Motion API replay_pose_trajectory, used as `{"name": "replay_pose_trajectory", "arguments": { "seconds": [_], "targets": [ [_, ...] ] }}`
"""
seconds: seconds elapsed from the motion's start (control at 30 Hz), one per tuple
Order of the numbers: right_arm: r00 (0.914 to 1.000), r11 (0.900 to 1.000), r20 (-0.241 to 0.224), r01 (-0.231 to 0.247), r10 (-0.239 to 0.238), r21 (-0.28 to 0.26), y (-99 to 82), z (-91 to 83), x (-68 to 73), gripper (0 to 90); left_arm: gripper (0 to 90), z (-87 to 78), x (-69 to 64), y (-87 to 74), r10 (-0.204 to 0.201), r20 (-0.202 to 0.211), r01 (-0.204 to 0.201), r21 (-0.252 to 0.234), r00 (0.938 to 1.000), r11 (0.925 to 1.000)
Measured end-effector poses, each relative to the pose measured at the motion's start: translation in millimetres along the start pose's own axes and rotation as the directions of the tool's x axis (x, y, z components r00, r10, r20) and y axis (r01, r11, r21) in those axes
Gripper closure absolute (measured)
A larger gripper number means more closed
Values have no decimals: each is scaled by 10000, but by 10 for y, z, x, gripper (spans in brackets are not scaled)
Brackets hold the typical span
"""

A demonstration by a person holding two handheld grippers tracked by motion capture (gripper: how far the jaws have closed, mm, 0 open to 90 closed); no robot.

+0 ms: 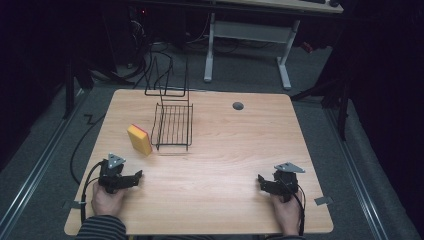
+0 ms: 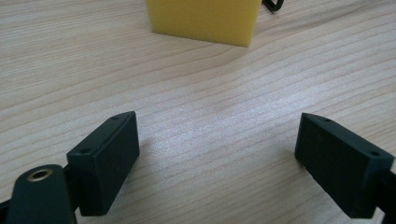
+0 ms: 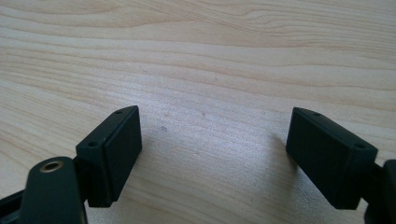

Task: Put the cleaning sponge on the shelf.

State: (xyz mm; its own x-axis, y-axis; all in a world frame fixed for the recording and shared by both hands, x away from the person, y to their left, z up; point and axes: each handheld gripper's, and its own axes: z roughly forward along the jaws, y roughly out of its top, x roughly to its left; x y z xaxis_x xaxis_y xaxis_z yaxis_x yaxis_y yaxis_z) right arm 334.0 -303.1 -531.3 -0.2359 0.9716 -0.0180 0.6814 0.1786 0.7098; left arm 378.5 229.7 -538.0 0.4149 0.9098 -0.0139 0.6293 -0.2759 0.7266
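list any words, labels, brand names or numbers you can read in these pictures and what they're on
None: no text can be read in any view.
The yellow sponge shows plain faces, no label.
The black wire rack carries no tag.
The left tongs and right tongs are plain black, with unmarked grey plates on top.
The wooden table shows only grain and a dark round grommet.

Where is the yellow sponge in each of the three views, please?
High view: the sponge stands left of the wire rack, ahead of the left gripper.
Left gripper view: sponge at top centre, beyond the open jaws.
Right gripper view: not in it.
Shared landmark: the wooden table.
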Motion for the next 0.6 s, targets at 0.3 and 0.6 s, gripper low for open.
{"name": "replay_pose_trajectory", "arguments": {
  "seconds": [0.3,0.6],
  "targets": [
    [10000,10000,-4,-13,13,3,0,0,1,185,147,1,-1,1,5,18,-5,-3,10000,10000],
    [10000,10000,-2,-6,6,1,1,0,0,184,148,3,-4,4,-39,-21,39,-12,10000,10000]
  ]
}}
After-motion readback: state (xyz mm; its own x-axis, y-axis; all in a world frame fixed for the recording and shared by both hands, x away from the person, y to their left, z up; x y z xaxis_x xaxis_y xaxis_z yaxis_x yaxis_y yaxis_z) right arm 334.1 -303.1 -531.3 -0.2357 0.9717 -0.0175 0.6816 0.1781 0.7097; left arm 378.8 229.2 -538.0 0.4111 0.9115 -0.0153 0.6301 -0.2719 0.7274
